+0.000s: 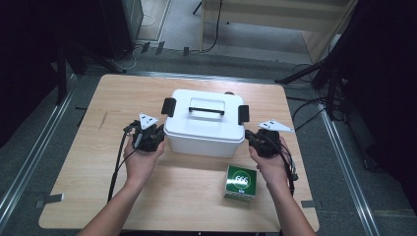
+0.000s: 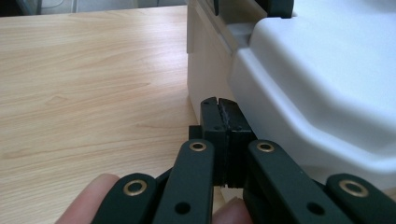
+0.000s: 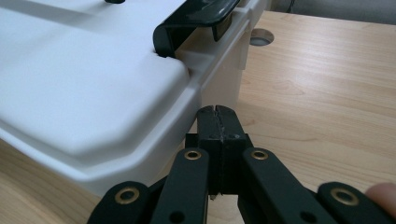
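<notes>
Left gripper (image 1: 156,139) sits just beside the left end of the white storage box (image 1: 204,123), jaws pressed fully together, nothing between them. In the left gripper view the closed tips (image 2: 222,116) are level with the box's lower wall, right next to the lid's overhanging rim (image 2: 299,107); can't tell if they actually touch it. Left hand (image 1: 141,160) wraps the gripper body from below, cable (image 1: 118,157) trailing toward the near table edge, grey three-cornered plate (image 1: 147,120) on top

Box is at the middle of the wooden table (image 1: 123,98), slightly toward the far side, lid on. Black carry handle (image 1: 206,110) lies flat in the lid recess. Black latch on the left end (image 1: 168,106) and black latch on the right end (image 1: 243,114), both flipped up against the lid edge

Green carton (image 1: 240,183) with white print stands near the front edge of the table, in front of the box's right corner, apart from it and just left of the right wrist

Right gripper (image 1: 253,137) mirrors the left one at the right end of the box, jaws also closed tight and empty. Right gripper view: tips (image 3: 218,123) close under the lid rim near the box corner, right latch (image 3: 196,23) above and beyond them. Round cable hole (image 3: 261,36) in the tabletop past the box. Right hand (image 1: 269,157) holds the body, grey plate (image 1: 275,125) on top
</notes>
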Available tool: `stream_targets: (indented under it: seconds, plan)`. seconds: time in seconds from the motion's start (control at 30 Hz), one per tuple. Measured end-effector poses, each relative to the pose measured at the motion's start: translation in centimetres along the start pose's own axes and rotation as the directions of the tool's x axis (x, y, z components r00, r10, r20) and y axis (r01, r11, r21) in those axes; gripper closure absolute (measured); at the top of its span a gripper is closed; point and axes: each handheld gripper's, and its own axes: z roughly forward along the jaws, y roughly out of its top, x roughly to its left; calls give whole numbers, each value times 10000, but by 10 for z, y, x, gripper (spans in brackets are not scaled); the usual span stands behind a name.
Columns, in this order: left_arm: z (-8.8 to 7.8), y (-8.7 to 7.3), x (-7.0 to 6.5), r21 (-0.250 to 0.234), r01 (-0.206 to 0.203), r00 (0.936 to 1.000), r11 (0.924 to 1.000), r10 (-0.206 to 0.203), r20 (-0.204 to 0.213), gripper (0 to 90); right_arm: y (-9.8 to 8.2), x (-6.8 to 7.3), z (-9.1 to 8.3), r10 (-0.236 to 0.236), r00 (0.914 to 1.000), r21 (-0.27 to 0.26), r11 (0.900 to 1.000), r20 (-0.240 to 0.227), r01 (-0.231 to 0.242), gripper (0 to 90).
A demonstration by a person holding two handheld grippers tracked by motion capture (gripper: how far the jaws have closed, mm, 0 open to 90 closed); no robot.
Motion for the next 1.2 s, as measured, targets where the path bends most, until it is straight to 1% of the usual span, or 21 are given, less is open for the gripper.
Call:
stream_targets:
  seconds: [0.07, 0.1, 0.13, 0.2, 0.27, 0.3, 0.37, 0.43, 0.47, 0.53, 0.6, 0.63, 0.7, 0.73, 0.77, 0.83, 1.0, 1.07, 1.1, 1.17, 1.2]
  plan:
    - [-3, -3, 3, -51, 38, 10000, 10000, -37, 21, 900, 0, 2, 0, 25, 10000, 28, 10000, 7, -25, 900]
    - [-5, -4, 5, -53, 10, 10000, 10000, -10, 13, 900, 0, 8, 1, -155, 9998, 15, 9999, 78, 155, 900]
    - [-8, -5, 7, -73, 37, 10000, 10000, -37, -14, 900, 0, 8, 1, -155, 9998, 15, 9999, 78, 155, 900]
    - [-12, -8, 12, -93, 84, 9999, 9999, -84, -62, 900, 0, 13, 2, -130, 9999, 62, 9999, -2, 130, 900]
    - [-18, -12, 16, -115, 94, 9999, 9999, -95, -91, 900, 0, 20, 3, -320, 9995, 81, 9995, -10, 320, 900]
    - [-21, -13, 19, -131, 95, 9999, 9999, -97, -118, 900, 0, 27, 4, -396, 9992, 122, 9991, -83, 397, 900]
    - [-27, -18, 24, -158, 126, 9998, 9998, -129, -151, 900, 0, 31, 4, -458, 9989, 118, 9989, -142, 459, 900]
    - [-34, -22, 30, -196, 204, 9995, 9996, -208, -220, 900, -1, 41, 6, -536, 9980, 108, 9985, -342, 540, 900]
    - [-38, -24, 32, -193, 245, 9994, 9995, -250, -245, 900, -1, 41, 6, -536, 9980, 108, 9985, -342, 540, 900]
    - [-44, -28, 37, -231, 323, 9990, 9992, -330, -300, 900, -2, 48, 6, -695, 9966, 118, 9975, -449, 701, 900]
    - [-50, -32, 42, -232, 384, 9985, 9990, -392, -374, 900, -3, 55, 7, -721, 9956, 154, 9972, -598, 731, 900]
    - [-53, -33, 44, -263, 436, 9980, 9987, -447, -441, 900, -3, 62, 7, -636, 9947, 220, 9976, -804, 656, 900]
    - [-58, -36, 49, -284, 556, 9972, 9981, -569, -482, 900, -3, 65, 7, -659, 9939, 218, 9974, -889, 680, 900]
    - [-60, -38, 51, -293, 580, 9967, 9979, -596, -549, 900, -4, 71, 8, -782, 9927, 199, 9966, -917, 803, 900]
    - [-63, -39, 52, -284, 640, 9963, 9975, -655, -557, 900, -4, 71, 8, -782, 9927, 199, 9966, -917, 803, 900]
    - [-66, -42, 54, -346, 724, 9953, 9968, -744, -617, 900, -5, 78, 9, -862, 9917, 176, 9959, -956, 882, 900]
    - [-74, -47, 57, -420, 937, 9926, 9947, -966, -735, 900, -7, 84, 9, -804, 9911, 126, 9965, -1059, 822, 900]
    - [-77, -50, 57, -462, 981, 9914, 9941, -1017, -827, 900, -8, 85, 8, -685, 9901, 144, 9974, -1221, 708, 900]
    - [-78, -51, 58, -500, 978, 9917, 9939, -1016, -794, 900, -9, 85, 7, -762, 9886, 134, 9968, -1302, 786, 900]
    - [-79, -54, 58, -462, 1038, 9915, 9935, -1070, -740, 900, -9, 85, 7, -809, 9882, 53, 9966, -1298, 823, 900]
    - [-79, -56, 58, -502, 1048, 9904, 9932, -1088, -856, 898, -9, 84, 6, -781, 9893, -45, 9969, -1231, 781, 900]
